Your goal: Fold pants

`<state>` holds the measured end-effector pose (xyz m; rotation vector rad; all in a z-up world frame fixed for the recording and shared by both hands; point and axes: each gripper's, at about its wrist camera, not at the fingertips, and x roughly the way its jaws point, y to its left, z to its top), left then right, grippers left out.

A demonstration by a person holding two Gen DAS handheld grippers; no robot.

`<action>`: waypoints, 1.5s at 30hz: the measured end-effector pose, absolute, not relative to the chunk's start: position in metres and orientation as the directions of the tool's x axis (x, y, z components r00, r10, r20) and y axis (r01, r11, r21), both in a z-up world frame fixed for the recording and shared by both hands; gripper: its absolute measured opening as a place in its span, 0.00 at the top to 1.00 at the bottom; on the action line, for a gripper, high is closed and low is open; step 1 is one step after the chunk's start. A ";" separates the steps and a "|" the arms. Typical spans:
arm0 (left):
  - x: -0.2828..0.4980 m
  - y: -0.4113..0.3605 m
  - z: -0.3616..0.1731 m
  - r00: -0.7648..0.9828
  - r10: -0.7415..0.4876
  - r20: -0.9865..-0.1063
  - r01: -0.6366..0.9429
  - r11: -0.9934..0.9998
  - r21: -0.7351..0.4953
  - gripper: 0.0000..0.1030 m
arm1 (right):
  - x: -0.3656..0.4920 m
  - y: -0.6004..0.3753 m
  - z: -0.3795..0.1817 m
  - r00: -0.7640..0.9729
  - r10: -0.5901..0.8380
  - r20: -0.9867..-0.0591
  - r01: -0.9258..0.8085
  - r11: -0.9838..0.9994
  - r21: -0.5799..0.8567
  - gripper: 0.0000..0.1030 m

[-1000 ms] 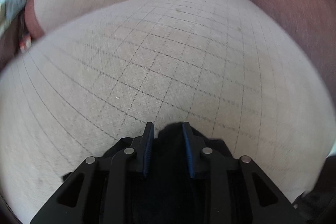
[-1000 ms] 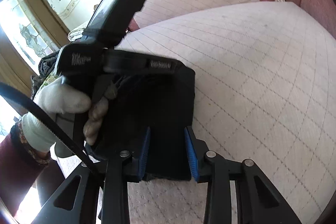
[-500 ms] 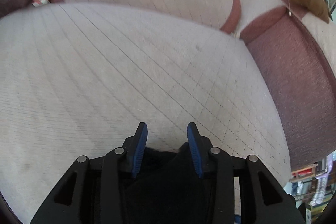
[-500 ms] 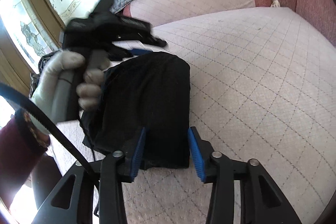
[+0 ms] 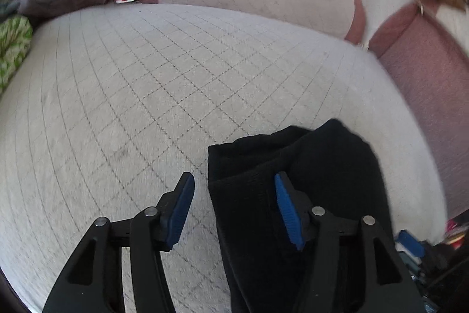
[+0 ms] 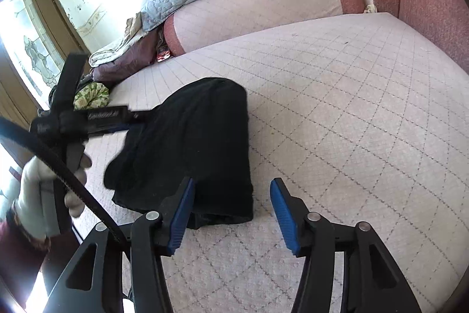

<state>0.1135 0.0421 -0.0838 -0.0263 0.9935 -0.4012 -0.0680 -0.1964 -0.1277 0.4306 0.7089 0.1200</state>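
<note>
Now folded black pants (image 6: 193, 143) on quilted cushion (image 6: 337, 113); left gripper (image 5: 234, 210), right gripper (image 6: 231, 213) fingers spread, seemingly grasping nothing; pants' near edge hidden.

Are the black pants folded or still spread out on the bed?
Folded. The black pants lie as a compact, layered rectangle on the quilted bed cover, with stacked edges visible at the near end.
</note>
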 end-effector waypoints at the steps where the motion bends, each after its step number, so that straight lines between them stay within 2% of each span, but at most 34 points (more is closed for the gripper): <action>1: 0.113 0.046 -0.081 0.482 -0.355 -0.801 0.318 0.923 -0.218 0.44 | -0.069 -0.199 -0.128 0.759 0.243 -0.604 0.046 0.905 0.422 0.43; 4: 0.114 0.058 -0.073 0.486 -0.398 -0.778 0.309 0.911 -0.273 0.44 | -0.067 -0.201 -0.128 0.762 0.234 -0.603 0.059 0.903 0.425 0.43; 8: 0.100 0.072 -0.052 0.558 -0.392 -0.731 0.256 0.920 -0.297 0.44 | -0.067 -0.201 -0.129 0.766 0.228 -0.601 0.063 0.904 0.424 0.43; 10: 0.078 0.071 -0.037 0.638 -0.350 -0.686 0.252 0.937 -0.243 0.44 | -0.066 -0.202 -0.129 0.768 0.224 -0.600 0.066 0.904 0.422 0.43; 13: 0.033 0.063 -0.010 0.788 -0.222 -0.574 0.233 0.971 -0.056 0.41 | -0.064 -0.204 -0.131 0.768 0.216 -0.603 0.081 0.901 0.426 0.41; 14: 0.014 0.057 -0.001 0.844 -0.170 -0.509 0.206 0.978 0.016 0.31 | -0.064 -0.204 -0.131 0.770 0.211 -0.602 0.087 0.900 0.427 0.41; 15: 0.000 0.054 0.005 0.881 -0.137 -0.452 0.182 0.981 0.058 0.14 | -0.064 -0.205 -0.131 0.772 0.206 -0.601 0.090 0.901 0.424 0.41; 16: -0.016 0.052 0.012 0.915 -0.111 -0.388 0.158 0.983 0.090 0.05 | -0.065 -0.204 -0.131 0.774 0.199 -0.602 0.093 0.904 0.418 0.41; 17: -0.032 0.050 0.019 0.944 -0.095 -0.316 0.135 0.985 0.109 0.00 | -0.065 -0.204 -0.130 0.776 0.190 -0.602 0.096 0.907 0.409 0.41; 18: -0.046 0.048 0.025 0.962 -0.088 -0.257 0.121 0.986 0.116 0.00 | -0.066 -0.203 -0.129 0.779 0.178 -0.601 0.099 0.912 0.397 0.41; 20: -0.062 0.043 0.029 0.975 -0.074 -0.208 0.099 0.989 0.113 0.00 | -0.068 -0.202 -0.126 0.786 0.165 -0.595 0.103 0.915 0.390 0.41; 21: -0.066 0.040 0.031 0.974 -0.071 -0.214 0.096 0.989 0.109 0.00 | -0.068 -0.202 -0.124 0.790 0.161 -0.592 0.104 0.916 0.387 0.41; 25: -0.061 0.034 0.020 0.930 -0.123 -0.345 0.149 0.988 0.048 0.00 | -0.074 -0.198 -0.113 0.811 0.148 -0.566 0.095 0.922 0.376 0.37; 27: -0.054 0.031 0.007 0.908 -0.088 -0.411 0.123 0.990 0.061 0.00 | -0.078 -0.195 -0.108 0.820 0.138 -0.555 0.090 0.928 0.363 0.32; 32: -0.042 0.031 -0.027 0.833 -0.036 -0.553 0.106 0.990 0.095 0.00 | -0.083 -0.182 -0.100 0.830 0.100 -0.548 0.069 0.957 0.280 0.32; 40: -0.041 0.028 -0.047 0.793 -0.020 -0.609 0.117 0.986 0.120 0.00 | -0.083 -0.162 -0.099 0.830 0.075 -0.552 0.037 0.981 0.190 0.29; 45: -0.039 0.028 -0.051 0.776 -0.026 -0.630 0.129 0.985 0.118 0.00 | -0.082 -0.161 -0.101 0.826 0.074 -0.559 0.039 0.982 0.187 0.28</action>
